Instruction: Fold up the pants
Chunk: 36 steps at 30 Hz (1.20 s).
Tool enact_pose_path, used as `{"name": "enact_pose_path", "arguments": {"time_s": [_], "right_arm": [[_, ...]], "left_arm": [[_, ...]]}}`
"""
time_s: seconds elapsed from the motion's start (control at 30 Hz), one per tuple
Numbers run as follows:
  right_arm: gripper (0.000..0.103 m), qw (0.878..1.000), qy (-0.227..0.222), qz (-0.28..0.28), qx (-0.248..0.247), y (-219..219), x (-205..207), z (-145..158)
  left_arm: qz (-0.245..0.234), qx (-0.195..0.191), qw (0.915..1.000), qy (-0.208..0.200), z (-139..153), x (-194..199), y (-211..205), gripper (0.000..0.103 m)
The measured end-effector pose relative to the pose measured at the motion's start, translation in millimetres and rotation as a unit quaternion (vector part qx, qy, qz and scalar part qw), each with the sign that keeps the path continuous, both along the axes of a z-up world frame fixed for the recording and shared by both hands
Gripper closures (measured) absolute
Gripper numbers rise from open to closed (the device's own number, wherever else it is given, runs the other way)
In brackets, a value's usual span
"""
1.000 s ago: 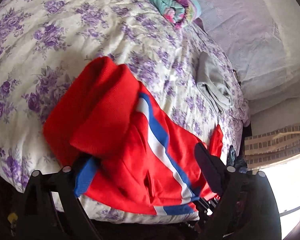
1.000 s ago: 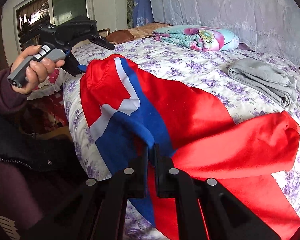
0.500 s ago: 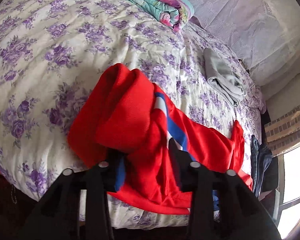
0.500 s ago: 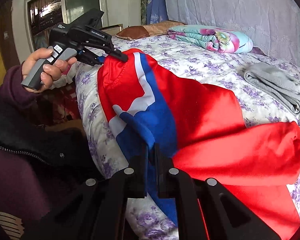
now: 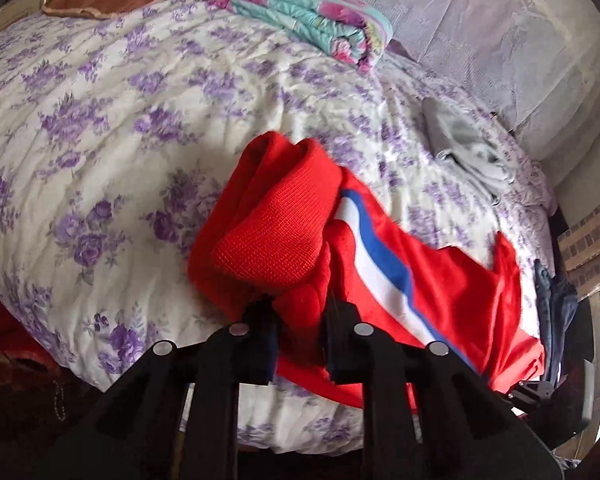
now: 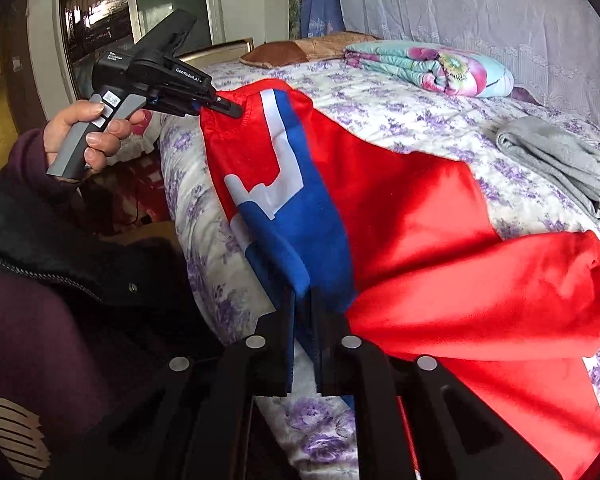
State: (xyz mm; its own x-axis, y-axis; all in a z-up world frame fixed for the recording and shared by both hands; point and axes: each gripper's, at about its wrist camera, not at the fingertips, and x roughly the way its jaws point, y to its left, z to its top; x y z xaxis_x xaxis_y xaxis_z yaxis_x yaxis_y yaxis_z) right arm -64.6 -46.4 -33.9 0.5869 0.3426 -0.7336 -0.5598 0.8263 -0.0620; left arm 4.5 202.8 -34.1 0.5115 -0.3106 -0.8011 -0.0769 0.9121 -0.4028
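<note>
Bed (image 5: 112,128) in purple-floral cover; lace curtain (image 6: 480,4) behind; window (image 6: 100,8) left.

- Pants (image 6: 400,208) cut off at the lower right edge of the right wrist view; far leg end bunched, blurred.
- Waistband pinch inside left hand-held gripper (image 5: 300,320) hidden by cloth.
- Right hand-held gripper (image 6: 304,312) fingertips buried in blue fabric.
- Dark clothes (image 5: 556,304) beside bed (image 5: 100,120) too small to identify.
</note>
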Motion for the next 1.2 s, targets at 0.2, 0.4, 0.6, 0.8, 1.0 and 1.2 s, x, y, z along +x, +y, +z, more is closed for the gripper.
{"name": "enact_pose_path", "arguments": {"time_s": [0.2,0.4,0.6,0.8,1.0,1.2], "right_arm": [[0.044,0.999,-0.045,-0.001,0.002,-3,-22,26],[0.003,0.961,-0.115,-0.247,0.049,-78,18,101],[0.003,0.892,-0.024,-0.440,-0.101,-119,150,51],[0.098,0.899,-0.041,-0.435,-0.020,-150,111,55],[0.094,0.834,-0.182,-0.480,0.202,-211,-91,62],[0.054,0.789,-0.131,-0.501,0.331,-241,-149,-24]], "left_arm": [[-0.043,0.021,0.9988,0.012,13,-26,-10,0.044],[-0.074,0.091,0.9887,-0.093,81,-70,-43,0.014],[-0.139,0.054,0.9850,-0.087,41,-30,-101,0.007],[-0.136,0.034,0.9886,-0.056,-21,-18,-117,0.007],[-0.142,0.015,0.9873,-0.070,-22,-20,-113,0.006],[-0.153,0.042,0.9851,-0.067,-23,-20,-121,0.005]]}}
